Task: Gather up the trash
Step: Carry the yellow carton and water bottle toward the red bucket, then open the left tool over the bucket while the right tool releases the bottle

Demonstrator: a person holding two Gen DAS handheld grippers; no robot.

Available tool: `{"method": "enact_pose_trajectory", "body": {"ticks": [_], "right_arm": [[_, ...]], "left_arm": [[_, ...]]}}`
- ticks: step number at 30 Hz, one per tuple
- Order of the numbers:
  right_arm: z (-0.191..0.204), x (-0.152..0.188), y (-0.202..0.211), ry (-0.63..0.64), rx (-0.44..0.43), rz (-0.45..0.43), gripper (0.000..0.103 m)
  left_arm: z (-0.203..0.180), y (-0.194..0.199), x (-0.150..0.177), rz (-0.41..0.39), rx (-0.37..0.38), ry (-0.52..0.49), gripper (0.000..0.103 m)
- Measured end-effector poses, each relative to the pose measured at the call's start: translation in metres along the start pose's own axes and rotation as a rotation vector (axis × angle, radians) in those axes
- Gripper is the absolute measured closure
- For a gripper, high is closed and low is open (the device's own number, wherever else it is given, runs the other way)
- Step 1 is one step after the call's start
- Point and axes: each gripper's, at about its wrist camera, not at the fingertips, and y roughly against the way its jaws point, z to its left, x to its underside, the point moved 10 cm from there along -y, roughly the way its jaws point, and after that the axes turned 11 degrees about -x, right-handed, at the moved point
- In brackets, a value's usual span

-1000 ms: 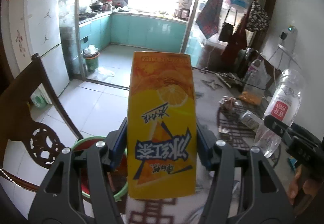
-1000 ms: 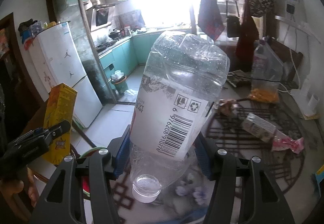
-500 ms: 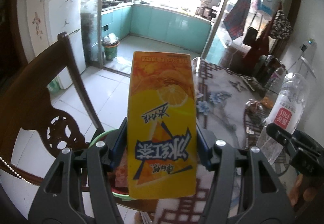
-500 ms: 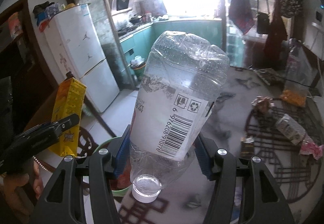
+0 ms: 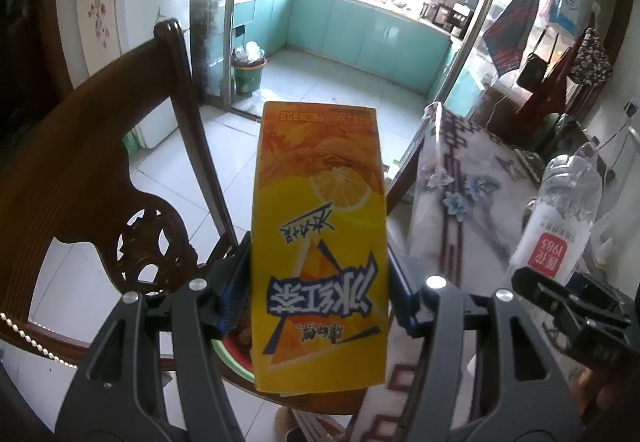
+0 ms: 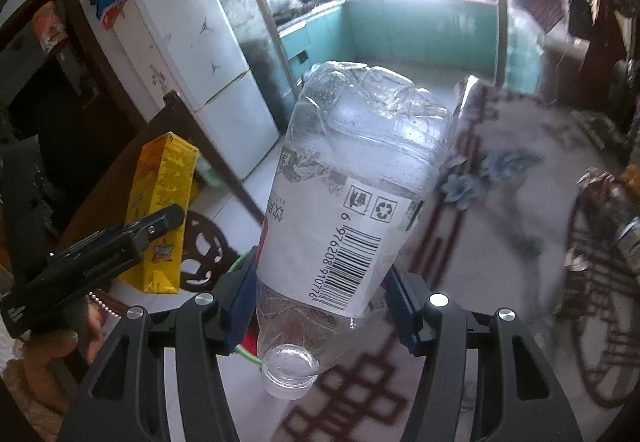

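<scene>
My left gripper (image 5: pixel 318 294) is shut on a yellow-orange iced tea carton (image 5: pixel 320 234), held upside down above a green-rimmed basin (image 5: pixel 234 360) on a chair seat. My right gripper (image 6: pixel 320 310) is shut on a clear, crumpled plastic water bottle (image 6: pixel 352 202), cap end toward the camera. The carton (image 6: pixel 162 210) and left gripper (image 6: pixel 120 242) show at the left of the right wrist view. The bottle (image 5: pixel 560 218) and right gripper (image 5: pixel 568 306) show at the right of the left wrist view. A bit of the basin's green rim (image 6: pixel 250 356) shows under the bottle.
A dark carved wooden chair (image 5: pixel 92 162) stands at the left, its back rising beside the basin. A table with a patterned cloth (image 5: pixel 460 178) lies to the right, with wrappers (image 6: pixel 600 182) on it. A white fridge (image 6: pixel 192 54) and kitchen lie beyond.
Both grippers have swung left, away from the table, with carton and bottle still held. The chair back and basin have come closer; the table's trash has slid to the right edge.
</scene>
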Motion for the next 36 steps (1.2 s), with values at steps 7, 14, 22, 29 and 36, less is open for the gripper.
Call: {"method": "enact_pose_trajectory", "body": {"ticks": [7, 14, 22, 29, 36], "right_arm": [[0.004, -0.001, -0.029, -0.035, -0.016, 0.045, 0.047], [0.010, 0.000, -0.058, -0.034, -0.034, 0.099, 0.047], [0.015, 0.002, -0.077, -0.011, -0.048, 0.128, 0.046], [0.020, -0.003, -0.077, -0.018, -0.074, 0.121, 0.032], [0.021, -0.009, -0.057, -0.012, -0.068, 0.077, 0.032]], "left_arm": [[0.007, -0.031, 0.001, 0.053, 0.002, -0.002, 0.046], [0.014, -0.055, -0.001, 0.088, -0.001, -0.004, 0.046], [0.016, -0.073, -0.002, 0.116, -0.004, -0.006, 0.046], [0.020, -0.073, -0.006, 0.102, -0.028, -0.001, 0.028], [0.021, -0.059, -0.008, 0.078, -0.029, -0.001, 0.025]]}}
